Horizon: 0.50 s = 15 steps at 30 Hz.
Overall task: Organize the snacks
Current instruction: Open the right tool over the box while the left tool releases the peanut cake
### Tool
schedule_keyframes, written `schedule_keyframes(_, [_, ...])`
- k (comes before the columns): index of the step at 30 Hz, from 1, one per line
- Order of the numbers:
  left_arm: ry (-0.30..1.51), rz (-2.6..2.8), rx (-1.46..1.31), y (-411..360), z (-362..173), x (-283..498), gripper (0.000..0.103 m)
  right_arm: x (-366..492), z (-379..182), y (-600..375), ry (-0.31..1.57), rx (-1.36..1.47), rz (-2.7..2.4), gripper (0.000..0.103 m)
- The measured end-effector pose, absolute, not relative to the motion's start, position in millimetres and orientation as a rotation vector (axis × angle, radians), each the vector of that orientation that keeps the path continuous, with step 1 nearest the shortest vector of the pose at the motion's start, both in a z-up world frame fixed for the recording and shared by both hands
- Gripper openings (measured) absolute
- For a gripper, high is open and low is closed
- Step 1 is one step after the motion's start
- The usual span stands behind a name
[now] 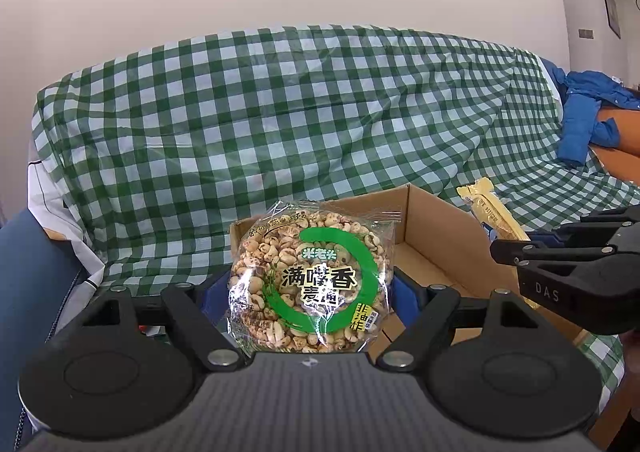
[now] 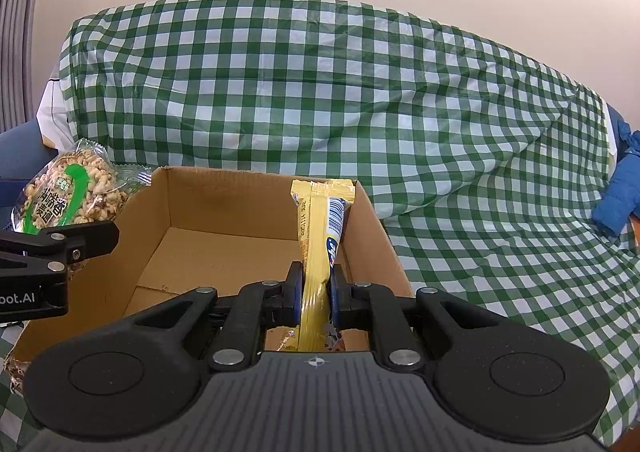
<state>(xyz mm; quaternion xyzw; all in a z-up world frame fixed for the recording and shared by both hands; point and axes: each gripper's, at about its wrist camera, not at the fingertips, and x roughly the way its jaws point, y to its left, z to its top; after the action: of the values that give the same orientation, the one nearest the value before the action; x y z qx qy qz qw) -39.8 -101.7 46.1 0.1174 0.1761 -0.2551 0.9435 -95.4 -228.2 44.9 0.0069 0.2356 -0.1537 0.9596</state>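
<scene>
My left gripper [image 1: 308, 292] is shut on a round puffed-grain cake [image 1: 308, 276] in a clear wrapper with a green ring, held above the left end of an open cardboard box [image 1: 436, 240]. My right gripper [image 2: 316, 292] is shut on a long yellow snack bar [image 2: 320, 236], held upright over the right part of the box [image 2: 224, 248]. The box's inside shows bare cardboard. The grain cake shows at the left of the right wrist view [image 2: 68, 191]. The yellow bar shows at the right of the left wrist view [image 1: 492, 211].
The box stands on a green and white checked cloth [image 2: 480, 252] that also drapes a sofa back [image 1: 280, 111]. A blue jacket [image 1: 580, 119] lies at the far right. A blue cushion edge [image 1: 36, 276] is at the left.
</scene>
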Motion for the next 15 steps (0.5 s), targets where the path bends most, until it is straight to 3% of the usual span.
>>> schedule_keyframes(15, [0.353, -0.521, 0.237, -101.5, 46.3, -40.5, 0.084, -94.0, 44.3, -230.2, 0.479, 0.001, -0.299, 0.014])
